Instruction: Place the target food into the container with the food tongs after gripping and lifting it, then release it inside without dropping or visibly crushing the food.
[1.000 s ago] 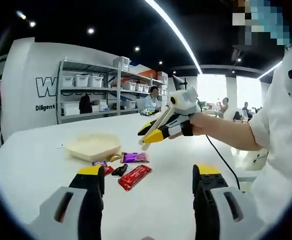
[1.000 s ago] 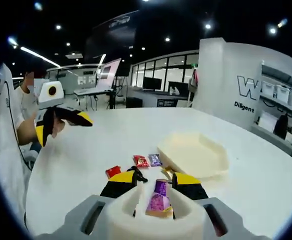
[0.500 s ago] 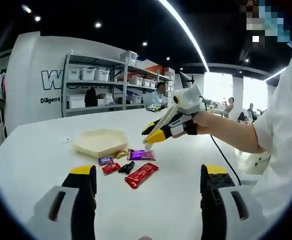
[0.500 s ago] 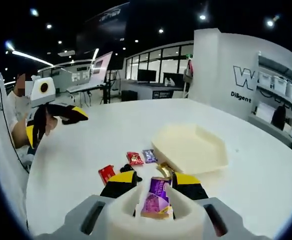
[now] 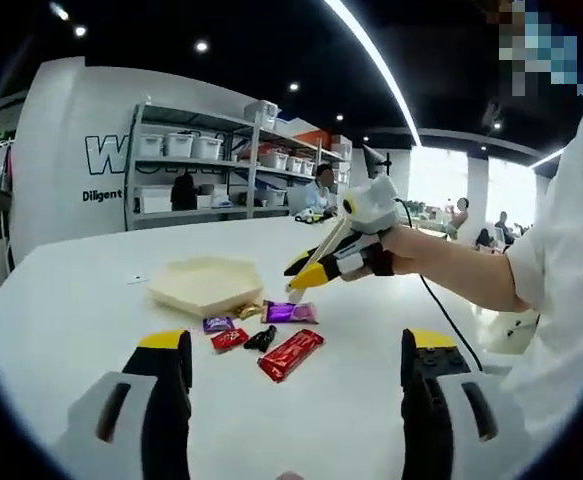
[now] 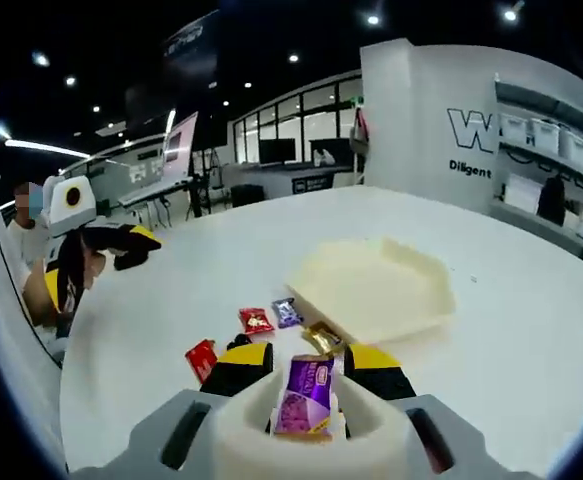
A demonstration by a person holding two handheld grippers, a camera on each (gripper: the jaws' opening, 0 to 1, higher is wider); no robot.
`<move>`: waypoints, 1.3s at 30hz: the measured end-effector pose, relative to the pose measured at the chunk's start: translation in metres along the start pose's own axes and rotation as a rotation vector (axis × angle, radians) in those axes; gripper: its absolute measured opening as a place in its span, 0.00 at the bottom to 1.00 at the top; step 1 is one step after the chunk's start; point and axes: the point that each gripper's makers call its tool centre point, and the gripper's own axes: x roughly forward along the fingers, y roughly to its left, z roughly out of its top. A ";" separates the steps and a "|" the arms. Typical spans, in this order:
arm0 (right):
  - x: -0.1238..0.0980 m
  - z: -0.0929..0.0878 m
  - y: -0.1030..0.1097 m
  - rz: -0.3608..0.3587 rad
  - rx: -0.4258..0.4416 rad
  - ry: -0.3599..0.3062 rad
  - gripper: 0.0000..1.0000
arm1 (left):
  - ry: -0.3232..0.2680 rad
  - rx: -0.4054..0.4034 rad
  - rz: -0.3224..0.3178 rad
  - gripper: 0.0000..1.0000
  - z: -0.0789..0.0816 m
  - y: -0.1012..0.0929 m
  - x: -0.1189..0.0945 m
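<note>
**Purple packet under the tong tips, not yet lifted**

Purple packet (image 5: 291, 312): lies flat on the white table (image 5: 71, 300), just beside the cream hexagonal container (image 5: 206, 283), among other wrapped sweets, with a red bar (image 5: 290, 355) nearest.

Looks light, thin and glossy, so probably slippery and quick to crumple or slide out. Best pinched across the short width near the middle, with a gentle squeeze only.

Tongs (image 5: 316, 255): cream, clamped in the right gripper (image 5: 301, 268), slanting down toward the packet's near edge. Arms drawn narrow, almost together at the tip in the left gripper view. Cannot tell whether touching or merely hovering just above the wrapper. In the right gripper view, purple wrapper framed between the two arms.

Left gripper (image 5: 296, 342): jaws wide apart, holding nothing, well back from the sweets.
</note>
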 end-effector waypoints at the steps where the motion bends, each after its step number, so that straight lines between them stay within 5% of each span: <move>1: 0.001 -0.001 0.000 0.000 -0.001 0.005 0.23 | 0.001 -0.002 -0.001 0.84 0.000 0.001 0.001; 6: 0.005 -0.008 -0.007 -0.035 -0.070 0.037 0.23 | 0.003 -0.008 -0.007 0.85 -0.001 0.004 0.005; 14: 0.010 -0.014 -0.009 -0.034 -0.068 0.046 0.23 | 0.012 -0.018 -0.014 0.85 -0.005 0.009 0.010; 18: 0.008 -0.002 0.002 0.053 0.100 -0.021 0.23 | 0.014 -0.023 -0.017 0.85 -0.006 0.011 0.013; 21: 0.006 -0.010 -0.015 -0.055 -0.059 0.051 0.23 | 0.013 -0.028 -0.020 0.85 -0.007 0.012 0.015; 24: 0.009 -0.008 -0.005 -0.004 -0.002 0.032 0.23 | 0.014 -0.031 -0.023 0.85 -0.007 0.012 0.017; 39: 0.014 -0.014 0.006 -0.018 -0.045 0.082 0.25 | 0.012 -0.044 -0.027 0.85 -0.009 0.014 0.018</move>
